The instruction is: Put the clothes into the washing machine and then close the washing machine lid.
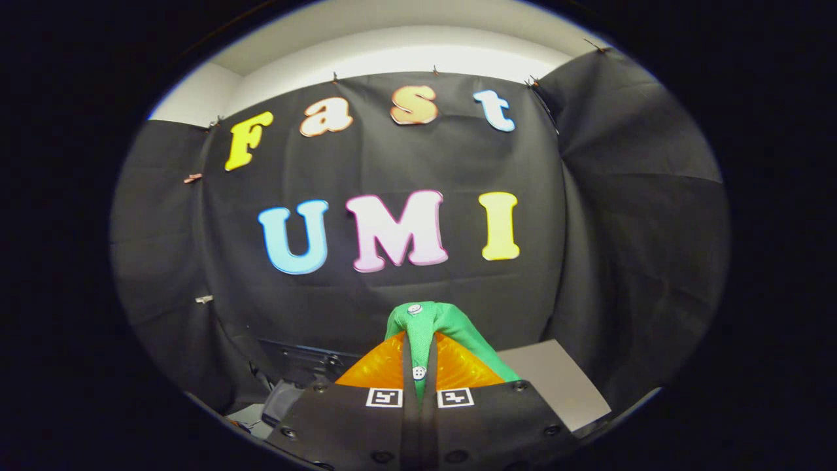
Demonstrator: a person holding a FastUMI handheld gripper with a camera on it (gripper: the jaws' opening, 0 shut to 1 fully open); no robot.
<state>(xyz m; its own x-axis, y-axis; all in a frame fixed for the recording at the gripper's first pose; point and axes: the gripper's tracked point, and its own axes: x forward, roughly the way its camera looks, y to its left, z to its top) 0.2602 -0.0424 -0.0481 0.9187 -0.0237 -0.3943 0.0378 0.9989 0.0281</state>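
Gripper is pinching a green buttoned garment between nearly closed jaws, lifting it in front of the black cloth wall. Fabric is draping over the fingers; a pale table is lying below, right of the garment.

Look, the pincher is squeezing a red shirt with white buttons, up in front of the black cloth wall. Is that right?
Not quite: the garment is green, not red. The gripper view shows the gripper shut on a green shirt with white buttons, the cloth pinched between both fingers and lifted in front of the black cloth wall.
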